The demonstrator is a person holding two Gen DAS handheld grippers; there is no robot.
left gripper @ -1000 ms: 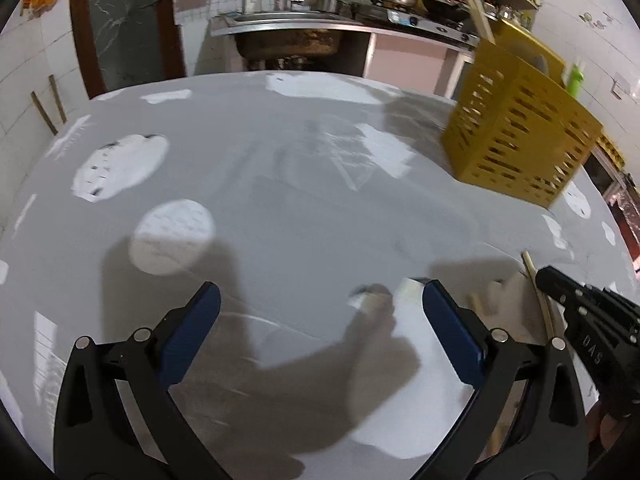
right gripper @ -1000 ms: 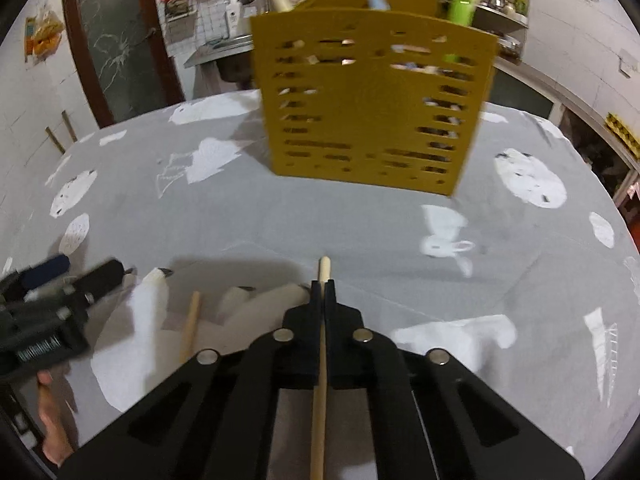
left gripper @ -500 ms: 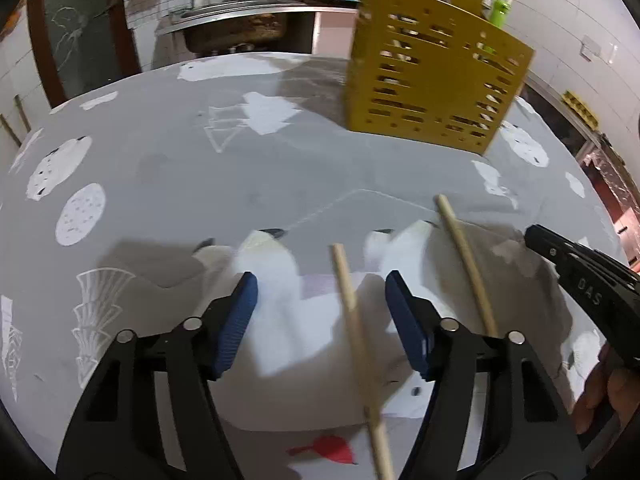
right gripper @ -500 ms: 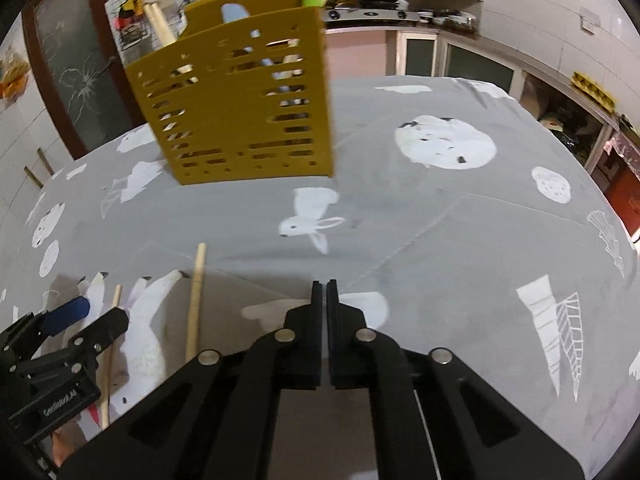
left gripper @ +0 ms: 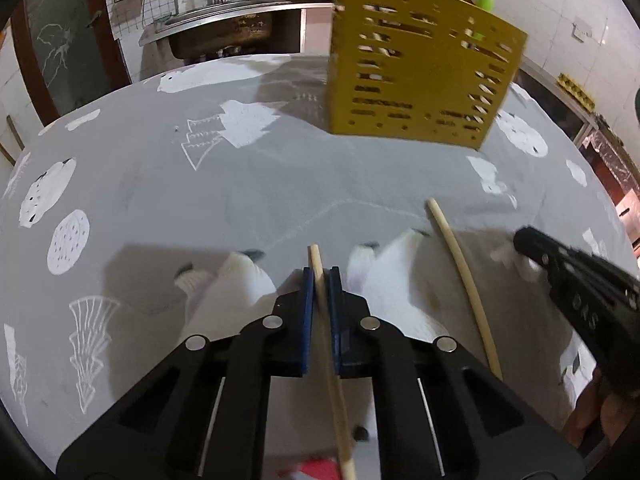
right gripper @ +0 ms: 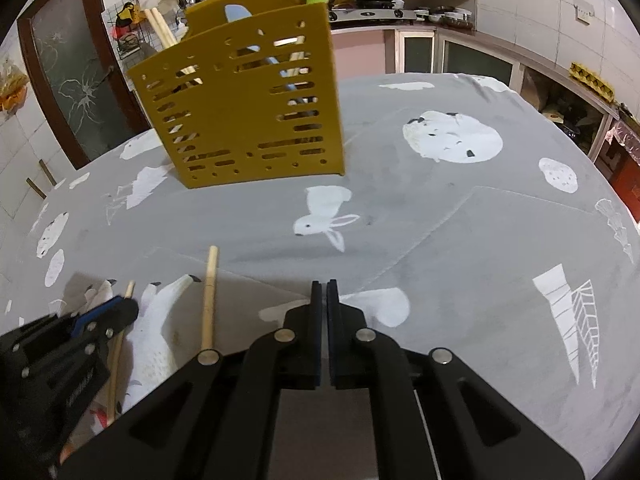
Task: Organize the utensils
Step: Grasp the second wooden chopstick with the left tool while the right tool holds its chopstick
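The left hand-held gripper (left gripper: 321, 280) has just closed on a chopstick (left gripper: 317, 264); the right hand-held gripper (right gripper: 324, 286) is clenched empty.

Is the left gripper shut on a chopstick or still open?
Shut on it: the left gripper's blue pads press both sides of the chopstick, having just closed.

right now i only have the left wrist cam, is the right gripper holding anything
observer: no, the right gripper is shut with nothing between its pads.
operator: whats in the yellow holder so far
observer: wooden sticks and a pale blue utensil stand in the yellow holder.
operator: any utensils lying out past the right gripper
observer: none show in the right wrist view, only the printed grey tablecloth on that side.
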